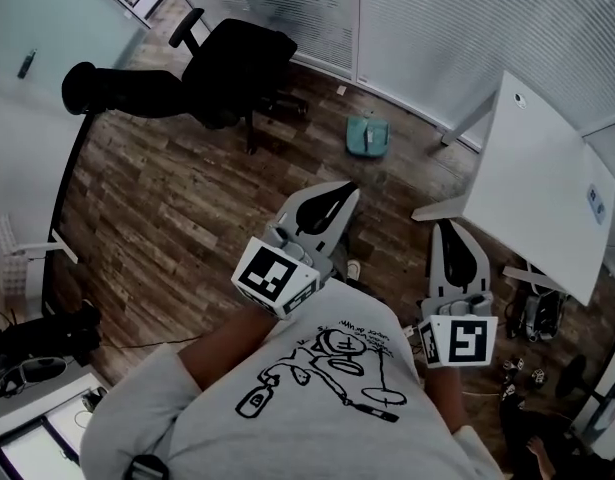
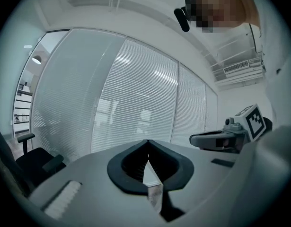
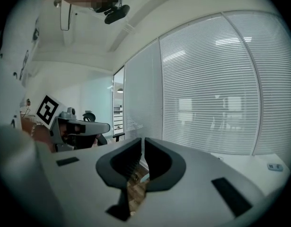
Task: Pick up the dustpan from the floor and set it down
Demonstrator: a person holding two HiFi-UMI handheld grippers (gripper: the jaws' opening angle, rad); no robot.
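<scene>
From here the biggest thing I see is the wood floor, and on it the white table, which I take as my mark. A black office chair stands well to the left of the table, near the blinds. My right gripper hangs just beside the table's left edge, its jaws pressed together with nothing between them. My left gripper is further left of the table, also closed and empty. Both point towards the blinds. The teal dustpan lies flat on the floor left of the table's far leg, apart from both grippers. Its long axis seems to run from the blinds into the room. I cannot tell which end is the handle.
</scene>
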